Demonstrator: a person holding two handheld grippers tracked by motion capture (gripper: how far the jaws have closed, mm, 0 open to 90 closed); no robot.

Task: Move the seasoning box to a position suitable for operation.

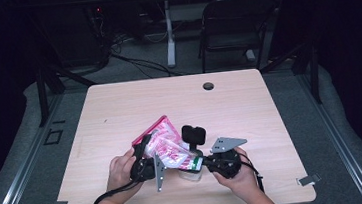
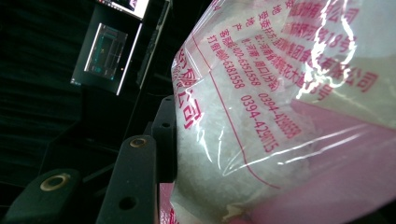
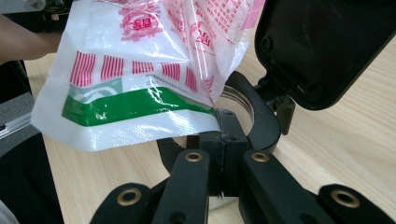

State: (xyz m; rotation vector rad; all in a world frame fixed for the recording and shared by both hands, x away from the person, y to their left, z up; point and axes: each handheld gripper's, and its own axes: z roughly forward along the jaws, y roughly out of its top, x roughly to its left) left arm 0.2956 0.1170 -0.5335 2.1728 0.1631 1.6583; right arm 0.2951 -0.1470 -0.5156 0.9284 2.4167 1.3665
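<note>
Right gripper view: the right gripper (image 3: 223,140) is sitting with its jaws fully closed, pinching the lower corner of the bag (image 3: 140,79) right at the white seam below the green band. Just behind the jaws the rim of a clear jar (image 3: 243,105) is showing, its black flip lid (image 3: 327,46) standing open above it. Left gripper view: the left gripper (image 2: 154,154) is clamping the body of the bag (image 2: 280,116) at roughly half opening, one jaw pressing against the film with white granules bulging beside it; the far jaw is hidden behind the bag, so I'm reading that as a grip, not proving it. High view: both hands are working near the front edge of the table (image 1: 119,108), the left gripper (image 1: 147,160) holding the bag (image 1: 165,146) tilted with its pink end up and away, the right gripper (image 1: 210,163) holding the low corner over the jar (image 1: 193,173), lid (image 1: 194,135) just beyond. My read: they're lining up a pour into the jar. To do it well: keep the pinched corner centred over the mouth, raise the left end slowly, don't squeeze the body harder or granules surge, and keep the film clear of the lid hinge. Farther off, a folding chair (image 1: 237,26) is standing past the table.
</note>
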